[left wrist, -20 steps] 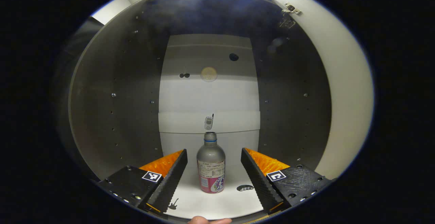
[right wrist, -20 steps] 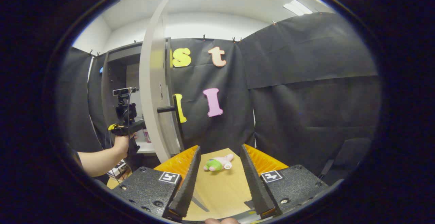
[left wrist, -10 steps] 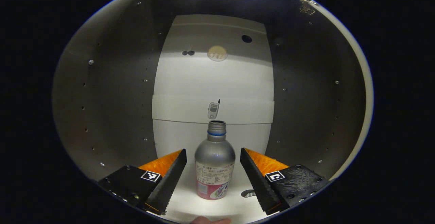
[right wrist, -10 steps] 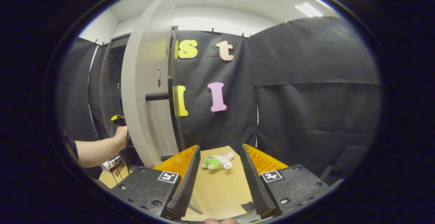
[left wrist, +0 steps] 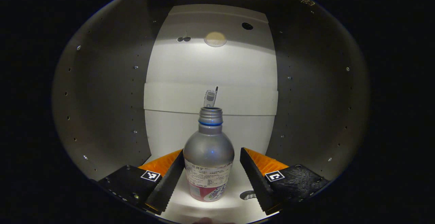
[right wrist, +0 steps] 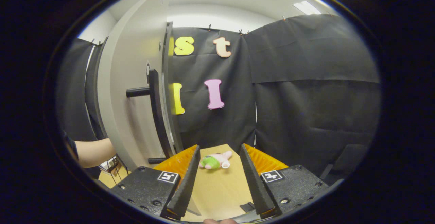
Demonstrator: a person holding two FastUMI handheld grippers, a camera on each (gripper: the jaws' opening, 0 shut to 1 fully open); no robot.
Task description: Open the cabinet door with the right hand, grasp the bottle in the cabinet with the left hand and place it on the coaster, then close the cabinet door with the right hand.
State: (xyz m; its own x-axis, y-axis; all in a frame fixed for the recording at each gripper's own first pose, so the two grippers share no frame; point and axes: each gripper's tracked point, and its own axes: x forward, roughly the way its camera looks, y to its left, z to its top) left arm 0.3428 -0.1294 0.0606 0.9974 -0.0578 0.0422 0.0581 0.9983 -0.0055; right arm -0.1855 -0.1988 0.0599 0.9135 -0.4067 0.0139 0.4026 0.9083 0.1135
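**Q:** Left gripper view first — how is the tool standing?

**R:** The left gripper (left wrist: 210,176) is spread wide inside the cabinet (left wrist: 102,91), with the bottle (left wrist: 208,159) upright between its fingers. The finger at 8 o'clock looks close to the bottle's side, perhaps touching; the one at 4 o'clock stands clear. Neither is pinching yet, as far as I can judge.

**Q:** And beyond the bottle?

**R:** At 12 o'clock, a pale back panel (left wrist: 210,64) with a small phone-shaped sticker (left wrist: 210,98) just above the bottle's open neck. A dark sticker (left wrist: 247,194) lies on the shelf floor at 5 o'clock.

**Q:** The other tool?

**R:** In the right gripper view, the right gripper (right wrist: 217,176) is spread too and holds nothing. A small plush toy (right wrist: 215,160) lies on the wooden table (right wrist: 221,190) past its tips. At 10 o'clock the cabinet door (right wrist: 129,91) stands swung open, its dark handle (right wrist: 153,98) free. A forearm (right wrist: 91,152) reaches behind it at 9 o'clock.

**Q:** So, progress?

**R:** Door opened: done. I judge the grasp is underway. Lifting out, setting on the coaster and shutting the door remain.
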